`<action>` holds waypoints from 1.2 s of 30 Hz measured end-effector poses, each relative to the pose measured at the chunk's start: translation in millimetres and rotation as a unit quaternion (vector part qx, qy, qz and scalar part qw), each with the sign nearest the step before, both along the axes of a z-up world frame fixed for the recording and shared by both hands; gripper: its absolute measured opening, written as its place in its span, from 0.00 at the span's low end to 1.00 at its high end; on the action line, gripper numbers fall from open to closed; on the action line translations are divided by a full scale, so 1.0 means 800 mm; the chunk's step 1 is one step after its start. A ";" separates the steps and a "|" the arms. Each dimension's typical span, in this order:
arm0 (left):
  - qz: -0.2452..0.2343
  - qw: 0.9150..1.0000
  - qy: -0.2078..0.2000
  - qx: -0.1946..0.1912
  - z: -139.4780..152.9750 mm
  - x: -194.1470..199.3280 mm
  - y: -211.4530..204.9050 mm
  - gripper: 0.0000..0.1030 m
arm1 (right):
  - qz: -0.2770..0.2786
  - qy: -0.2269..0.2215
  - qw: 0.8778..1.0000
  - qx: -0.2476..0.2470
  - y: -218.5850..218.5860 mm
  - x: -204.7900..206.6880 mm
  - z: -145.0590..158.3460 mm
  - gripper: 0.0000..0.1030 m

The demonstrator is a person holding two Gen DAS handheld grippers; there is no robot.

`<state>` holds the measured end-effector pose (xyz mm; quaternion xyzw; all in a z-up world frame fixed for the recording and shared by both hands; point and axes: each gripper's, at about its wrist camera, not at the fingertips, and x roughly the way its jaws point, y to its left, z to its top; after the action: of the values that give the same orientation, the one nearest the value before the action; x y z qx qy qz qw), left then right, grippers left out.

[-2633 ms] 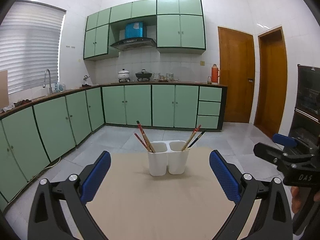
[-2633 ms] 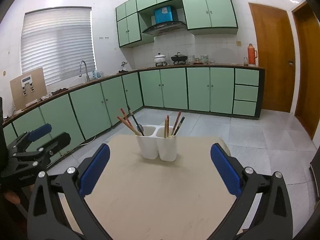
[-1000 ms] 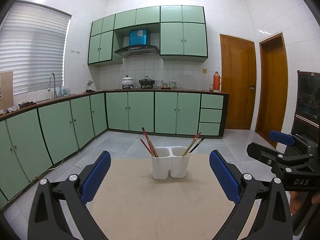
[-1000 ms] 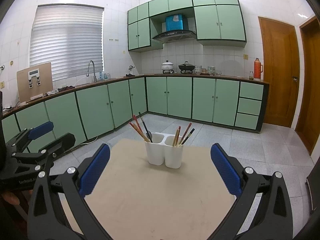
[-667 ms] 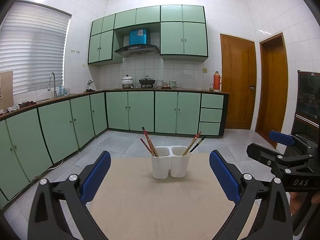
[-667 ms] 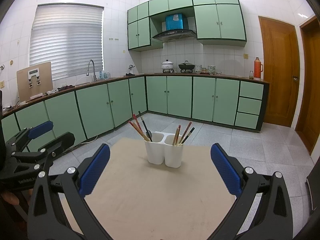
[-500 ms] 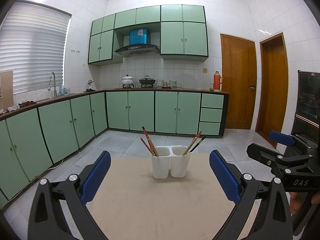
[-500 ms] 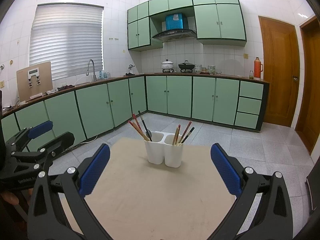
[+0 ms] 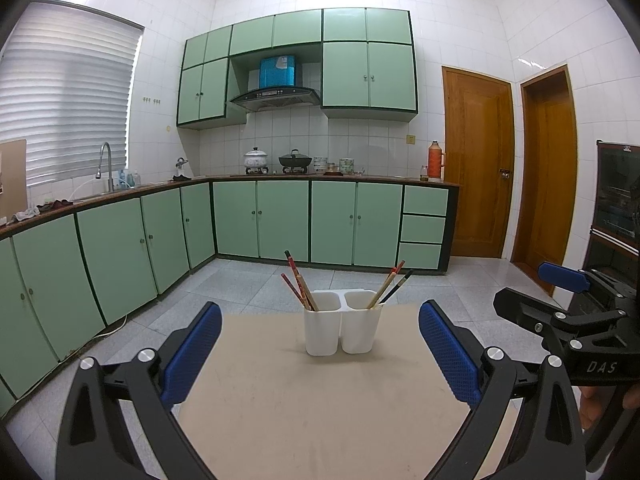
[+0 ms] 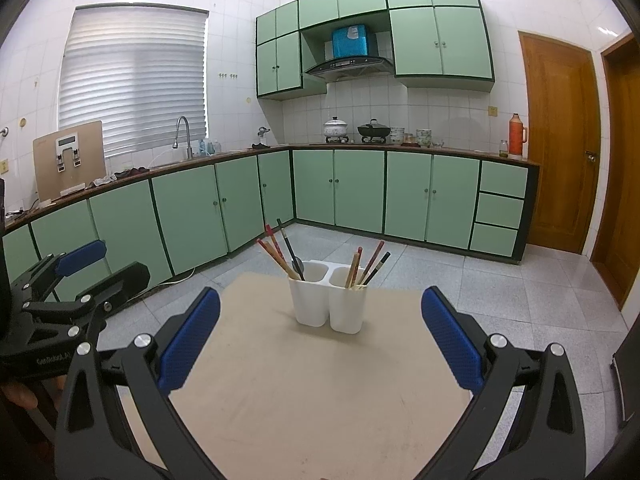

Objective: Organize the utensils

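A white two-cup utensil holder (image 9: 342, 326) (image 10: 328, 306) stands on the beige table (image 9: 320, 408) (image 10: 312, 396) toward its far edge. Its left cup holds several chopsticks (image 9: 298, 282) (image 10: 276, 254) and a dark spoon (image 10: 294, 260). Its right cup holds several chopsticks (image 9: 390, 284) (image 10: 366, 266). My left gripper (image 9: 320, 356) is open and empty, well short of the holder. My right gripper (image 10: 320, 348) is open and empty, also short of it. Each gripper shows at the edge of the other's view, the right one (image 9: 568, 312) and the left one (image 10: 76, 288).
Green kitchen cabinets (image 9: 280, 220) run along the back and left walls, with a sink tap (image 9: 105, 164) and pots (image 9: 294, 160) on the counter. Two wooden doors (image 9: 476, 168) stand at the right. A dark cabinet (image 9: 616, 216) is at the far right. Grey tiled floor surrounds the table.
Both views tilted up slightly since 2.6 s ago, so the holder sits a little lower in frame. Over the last second nothing has visibly moved. Both grippers stay open.
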<state>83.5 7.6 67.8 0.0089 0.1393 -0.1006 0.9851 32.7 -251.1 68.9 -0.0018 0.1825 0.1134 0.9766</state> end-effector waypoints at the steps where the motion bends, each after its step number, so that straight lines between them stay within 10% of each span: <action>1: 0.000 1.000 0.000 0.000 0.000 0.000 0.000 0.94 | 0.000 0.000 1.000 0.000 -0.001 0.000 -0.001 0.95; 36: -0.001 1.000 0.006 0.001 -0.007 0.004 -0.002 0.94 | 0.000 0.005 1.000 -0.001 -0.009 0.003 -0.003 0.95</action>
<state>86.7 6.2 62.0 0.0096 0.1449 -0.1015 0.9842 35.0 -258.0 66.4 -0.0017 0.1876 0.1132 0.9757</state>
